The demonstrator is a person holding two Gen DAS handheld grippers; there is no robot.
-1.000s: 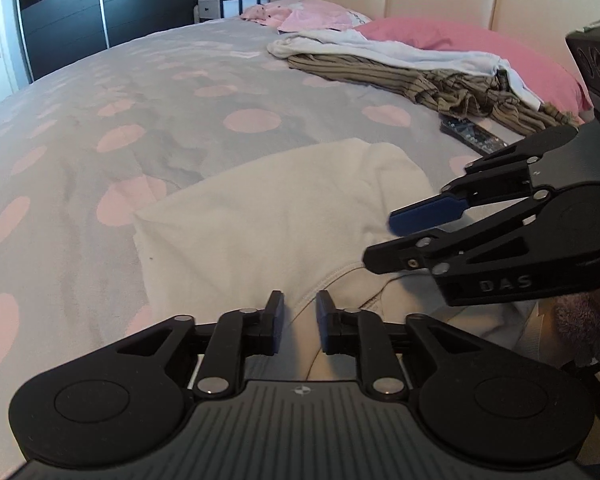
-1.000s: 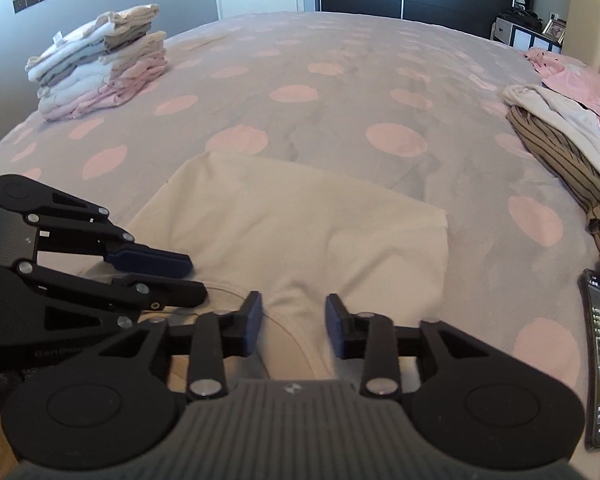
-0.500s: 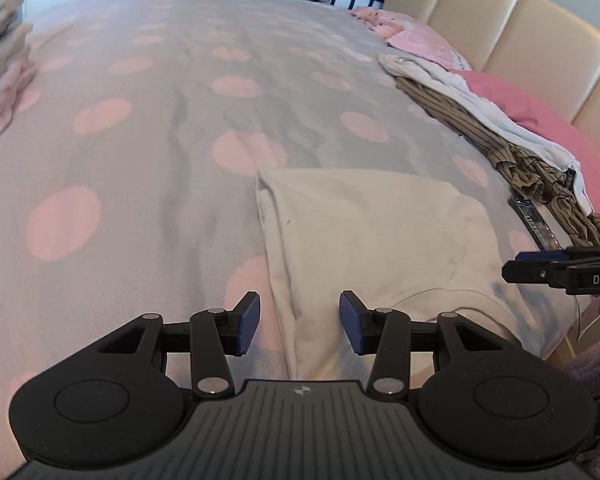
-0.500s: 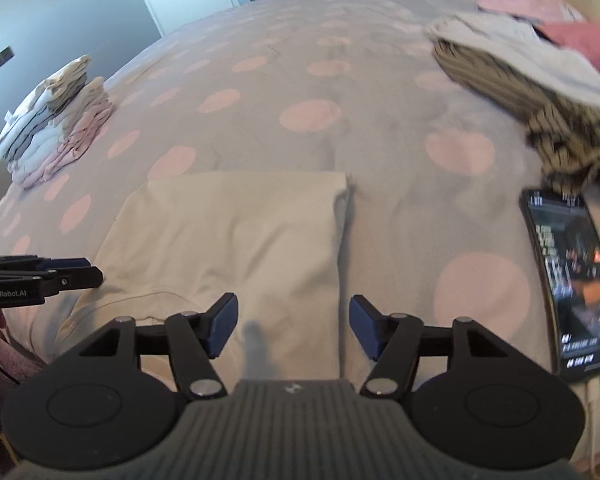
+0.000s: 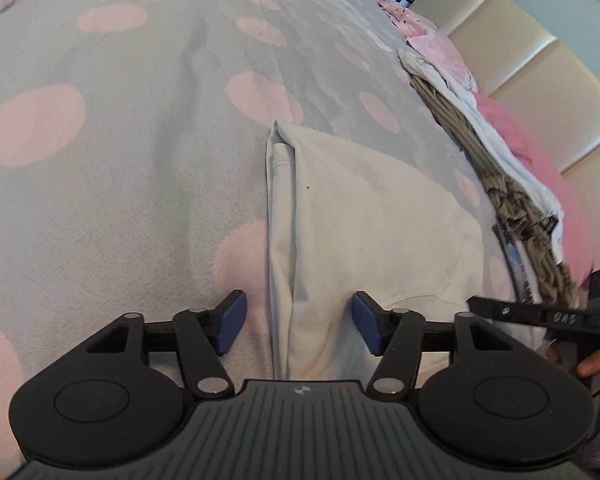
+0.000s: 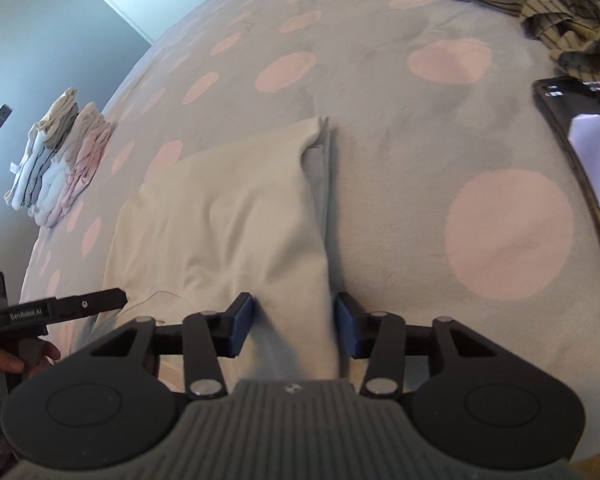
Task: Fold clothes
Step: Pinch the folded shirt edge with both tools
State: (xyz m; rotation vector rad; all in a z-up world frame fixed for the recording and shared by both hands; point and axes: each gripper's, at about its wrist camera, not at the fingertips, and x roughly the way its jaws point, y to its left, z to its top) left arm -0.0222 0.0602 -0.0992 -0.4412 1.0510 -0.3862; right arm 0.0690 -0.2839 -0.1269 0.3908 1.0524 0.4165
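A cream shirt (image 5: 372, 216) lies partly folded on the bed (image 5: 120, 160), close to the near edge where the person stands, its long axis running straight away from both claws toward the middle of the bed. The left claw (image 5: 298, 326) straddles the shirt's left folded edge near the near end: its jaws are opening, spread wide, with the cloth edge between the pads but not pressed. The right claw (image 6: 295, 326) sits the same way over the shirt's right folded edge (image 6: 324, 208); its jaws are closing, the fold of cloth lies between them, and the pads do not look to be pressing it yet. Each hand is thus nearest its own side, so the coming move likely turns on taking the two near corners and carrying them forward along the long axis to the far end. Ahead of the shirt the bed is open for that. A phone (image 6: 572, 140) lies well to the right, a heap of striped and pink clothes (image 5: 492, 152) beyond it, and a pile of folded clothes (image 6: 56, 164) far left.
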